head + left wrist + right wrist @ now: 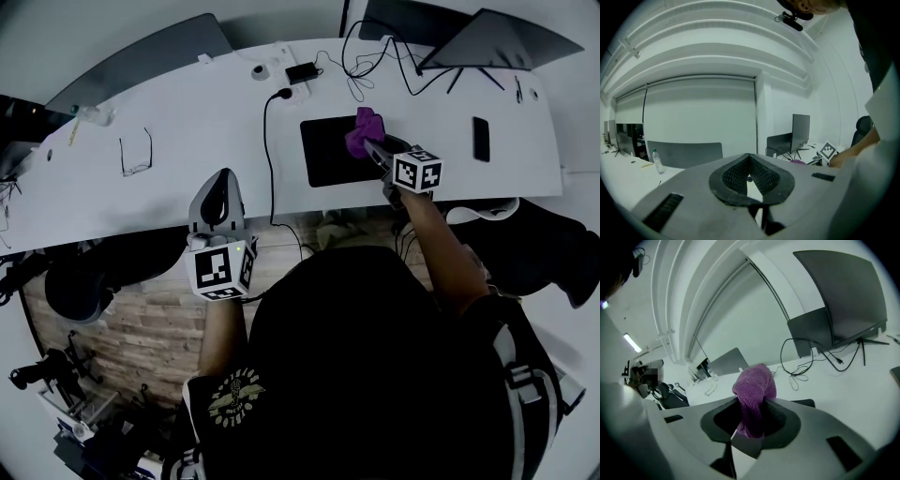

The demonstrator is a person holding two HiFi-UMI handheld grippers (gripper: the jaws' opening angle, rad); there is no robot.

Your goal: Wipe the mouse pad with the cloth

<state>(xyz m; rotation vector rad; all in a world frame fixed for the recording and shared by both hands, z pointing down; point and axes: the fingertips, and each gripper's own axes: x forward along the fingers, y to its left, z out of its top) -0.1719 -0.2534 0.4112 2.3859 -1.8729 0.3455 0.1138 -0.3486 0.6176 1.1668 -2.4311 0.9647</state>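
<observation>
A black mouse pad [328, 155] lies on the white desk [187, 122], right of the middle. My right gripper [374, 147] is over the pad's right part, shut on a bunched purple cloth [364, 130]. In the right gripper view the cloth [754, 392] stands up out of the closed jaws, and a dark strip of the pad [805, 402] shows behind them. My left gripper [222, 181] hovers at the desk's front edge, left of the pad, shut with nothing in it. Its ribbed pads [736, 176] meet in the left gripper view.
Glasses [136, 155] lie at the left and a phone [481, 139] at the right. A black cable [268, 159] runs down past the pad's left side. Tangled cables [375, 61], a power adapter [302, 72] and a monitor [497, 42] sit at the back. Chairs stand round the desk.
</observation>
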